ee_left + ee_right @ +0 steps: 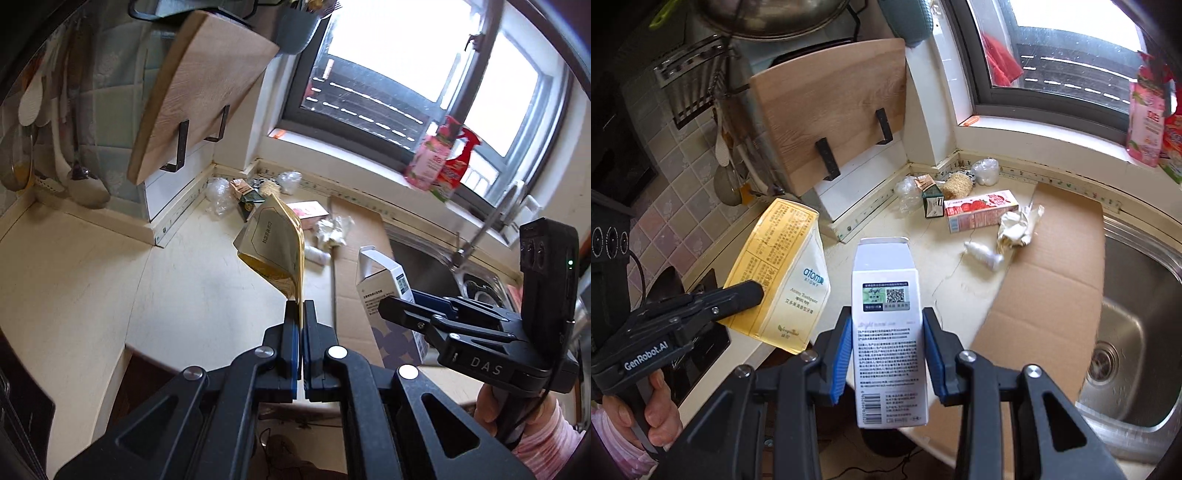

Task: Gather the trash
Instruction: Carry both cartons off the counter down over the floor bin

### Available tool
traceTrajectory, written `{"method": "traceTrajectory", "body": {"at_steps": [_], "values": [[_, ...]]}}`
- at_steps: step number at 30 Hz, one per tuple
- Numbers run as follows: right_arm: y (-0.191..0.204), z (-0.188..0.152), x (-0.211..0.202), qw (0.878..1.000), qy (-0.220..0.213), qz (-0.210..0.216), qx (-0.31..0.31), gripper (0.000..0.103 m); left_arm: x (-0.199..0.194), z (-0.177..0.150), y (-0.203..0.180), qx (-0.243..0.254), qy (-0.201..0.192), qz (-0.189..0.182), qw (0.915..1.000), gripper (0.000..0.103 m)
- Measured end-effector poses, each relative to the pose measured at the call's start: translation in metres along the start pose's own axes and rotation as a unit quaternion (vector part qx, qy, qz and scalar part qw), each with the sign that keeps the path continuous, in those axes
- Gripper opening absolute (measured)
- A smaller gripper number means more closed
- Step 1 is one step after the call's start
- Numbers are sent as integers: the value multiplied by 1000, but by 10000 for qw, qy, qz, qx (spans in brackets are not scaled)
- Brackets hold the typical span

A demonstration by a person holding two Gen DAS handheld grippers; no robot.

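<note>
With 2 items lifted, the left gripper [300,301] pinching a yellow pouch [275,240] by its edge risks slippage, while the right gripper [888,332] clamps a white carton [886,332].

Both wrist views downward, close; share countertop [92,295] [953,266].

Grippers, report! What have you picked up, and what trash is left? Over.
Left gripper shut on yellow toothpaste pouch. Right gripper shut on white carton. Strawberry box, crumpled paper left on counter. Nothing blocking.
</note>
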State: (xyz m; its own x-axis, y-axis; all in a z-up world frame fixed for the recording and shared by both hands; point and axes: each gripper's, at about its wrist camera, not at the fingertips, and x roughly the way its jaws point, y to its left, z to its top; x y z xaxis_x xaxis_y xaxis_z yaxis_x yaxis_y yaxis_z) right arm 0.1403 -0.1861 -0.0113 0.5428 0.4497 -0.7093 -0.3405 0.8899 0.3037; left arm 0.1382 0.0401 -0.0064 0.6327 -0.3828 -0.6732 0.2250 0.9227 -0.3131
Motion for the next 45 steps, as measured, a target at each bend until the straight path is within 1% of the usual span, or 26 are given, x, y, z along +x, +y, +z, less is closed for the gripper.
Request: {"method": "traceTrajectory", "body": {"at_steps": [4, 9, 15, 20, 24, 29, 33, 38, 45], "values": [[26, -31, -24, 9999, -61, -84, 37, 36, -39, -36, -1, 163, 63, -184, 9997, 0], [57, -73, -37, 9999, 22, -80, 118, 36, -66, -78, 5, 326, 325, -277, 9986, 0], [79, -124, -31, 9987, 427, -38, 271, 36, -67, -120, 17, 396, 821, -273, 9955, 0], [81, -157, -15, 9956, 835, -37, 417, 36, -62, -151, 29, 463, 1222, -168, 9913, 0], [81, -170, 2, 9932, 1089, -32, 398, 36, -46, -167, 43, 391, 1605, -60, 9862, 0], [73, -183, 29, 9890, 1423, 21, 399, 36, -21, -187, 56, 340, 1934, 120, 9805, 0], [61, -196, 55, 9836, 1736, 41, 483, 36, 6, -208, 66, 139, 2307, 219, 9727, 0], [44, -216, 93, 9761, 2083, 37, 617, 36, 44, -236, 75, 33, 2736, 328, 9613, 0], [27, -251, 155, 9644, 2526, 61, 785, 36, 104, -275, 94, -76, 3056, 464, 9510, 0]]}}
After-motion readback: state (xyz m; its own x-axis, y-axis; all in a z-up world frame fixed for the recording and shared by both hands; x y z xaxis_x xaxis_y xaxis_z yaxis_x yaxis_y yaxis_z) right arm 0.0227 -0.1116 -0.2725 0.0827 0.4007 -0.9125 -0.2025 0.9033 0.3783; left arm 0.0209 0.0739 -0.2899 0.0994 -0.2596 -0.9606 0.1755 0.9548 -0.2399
